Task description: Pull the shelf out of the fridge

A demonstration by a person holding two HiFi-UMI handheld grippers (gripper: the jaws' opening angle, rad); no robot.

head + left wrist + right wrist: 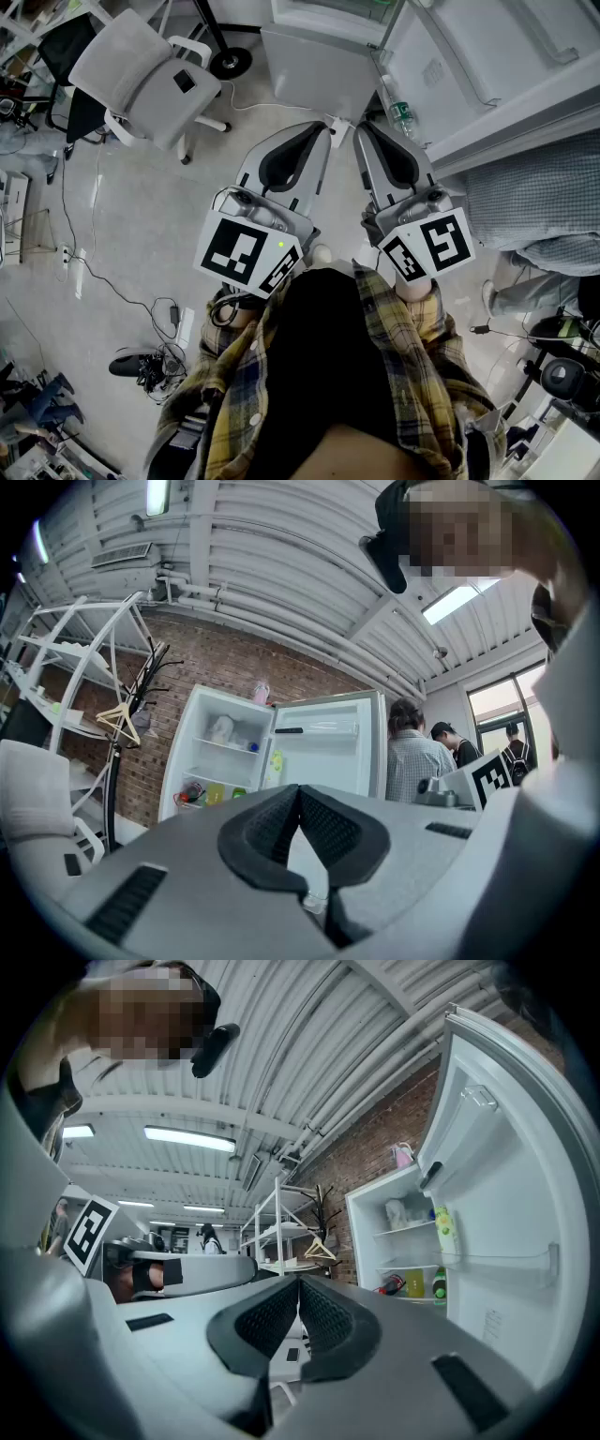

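Both left gripper (300, 794) and right gripper (299, 1283) show clenched, empty jaws; the fridge shelf (228, 746), likely rigid, suits a front-edge grip.

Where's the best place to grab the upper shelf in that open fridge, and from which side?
Take the upper shelf by its front edge, coming straight in from the fridge's open front. It lies level between the side walls, so that edge looks like the only free part, and a straight pull should slide it out.
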